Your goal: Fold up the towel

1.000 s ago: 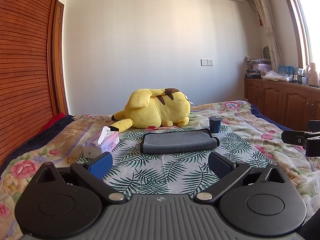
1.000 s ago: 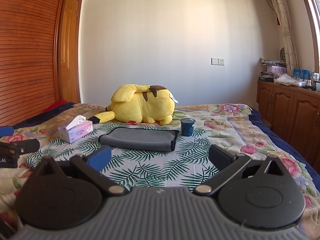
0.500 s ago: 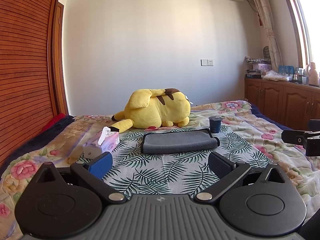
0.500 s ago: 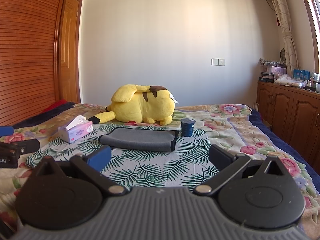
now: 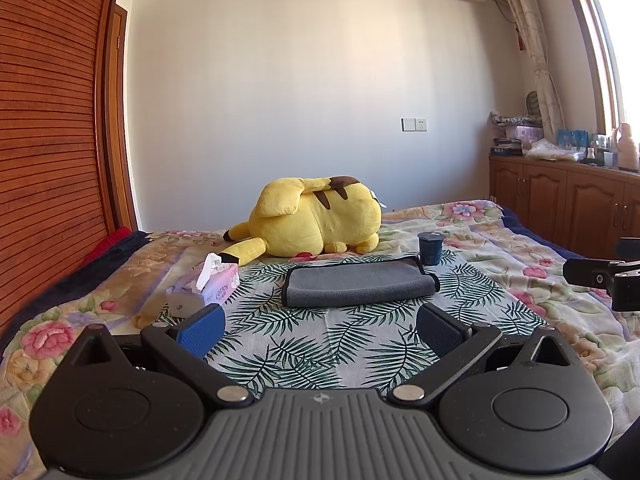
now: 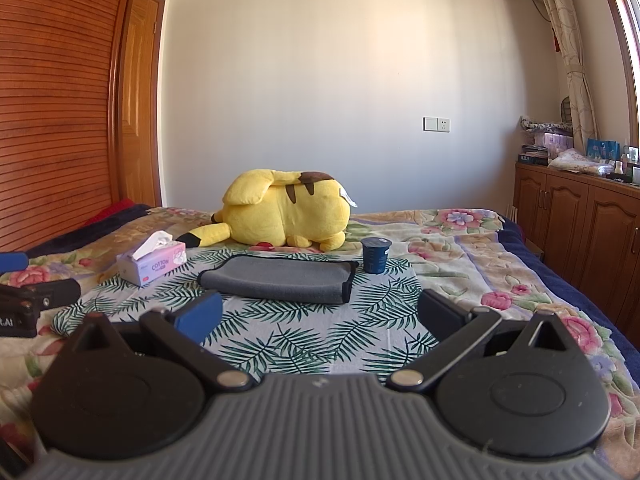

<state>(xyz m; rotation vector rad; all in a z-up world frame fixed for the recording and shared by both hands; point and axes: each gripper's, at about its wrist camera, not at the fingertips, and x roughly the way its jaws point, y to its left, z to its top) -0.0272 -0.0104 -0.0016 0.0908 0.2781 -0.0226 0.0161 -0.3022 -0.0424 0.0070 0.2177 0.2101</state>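
A grey towel lies folded in a flat oblong on the palm-leaf cloth on the bed; it also shows in the right wrist view. My left gripper is open and empty, hovering short of the towel's near edge. My right gripper is open and empty, also short of the towel. Each gripper shows at the edge of the other's view: the right one and the left one.
A yellow plush toy lies behind the towel. A dark blue cup stands at the towel's far right corner. A tissue box sits to the left. Wooden cabinets line the right wall.
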